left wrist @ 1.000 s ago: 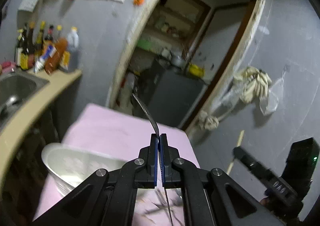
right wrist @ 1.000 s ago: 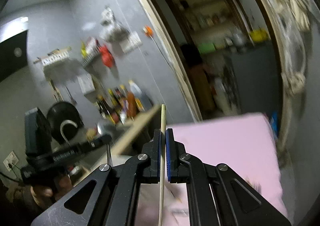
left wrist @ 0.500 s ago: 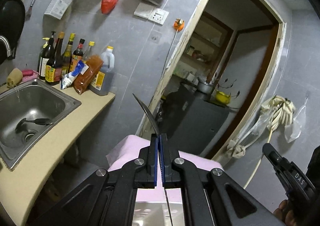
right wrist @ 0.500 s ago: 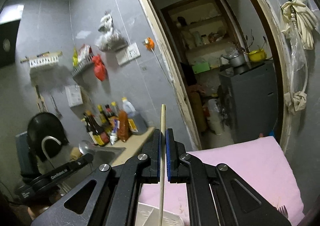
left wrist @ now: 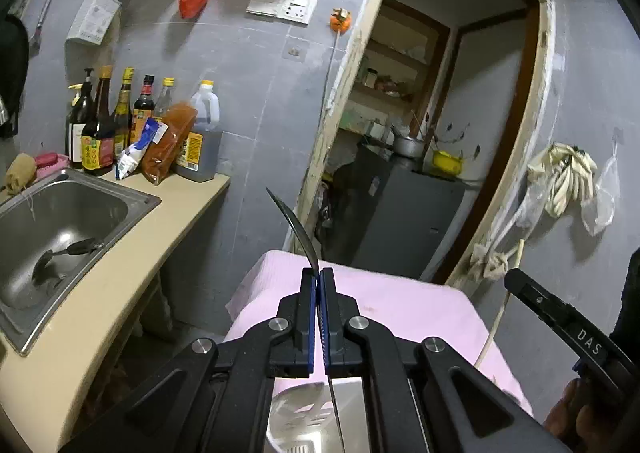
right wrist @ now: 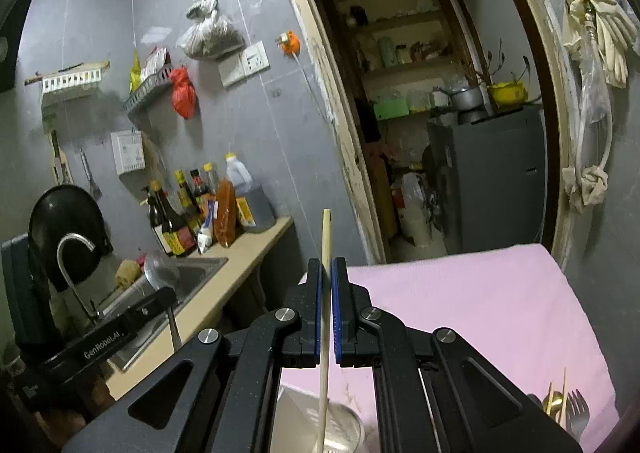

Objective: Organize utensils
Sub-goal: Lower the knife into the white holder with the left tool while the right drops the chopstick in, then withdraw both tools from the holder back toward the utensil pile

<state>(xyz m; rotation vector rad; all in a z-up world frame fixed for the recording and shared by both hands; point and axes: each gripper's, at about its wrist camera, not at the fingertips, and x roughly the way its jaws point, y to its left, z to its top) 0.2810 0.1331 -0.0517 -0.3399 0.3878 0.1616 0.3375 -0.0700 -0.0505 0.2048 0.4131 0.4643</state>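
My left gripper (left wrist: 318, 277) is shut on a metal spoon (left wrist: 296, 229), seen edge-on with its bowl pointing up and its handle running down between the fingers. Right beneath it lies a slotted metal utensil holder (left wrist: 304, 411) on the pink table (left wrist: 420, 305). My right gripper (right wrist: 327, 267) is shut on a wooden chopstick (right wrist: 326, 237) that stands upright, its lower end over the holder (right wrist: 340, 427). In the right wrist view the left gripper (right wrist: 172, 295) with its spoon (right wrist: 162, 273) is at the left. The right gripper (left wrist: 510, 279) shows at the right edge of the left wrist view.
A fork (right wrist: 578, 411), a gold spoon (right wrist: 554, 407) and another chopstick lie at the pink table's near right corner. To the left run a counter (left wrist: 120, 293) with a steel sink (left wrist: 60, 229) and several bottles (left wrist: 120, 125). A doorway opens behind the table.
Both grippers have travelled across the table, each keeping its utensil. The sink and counter have come into view, and the metal holder now lies under the fingers.
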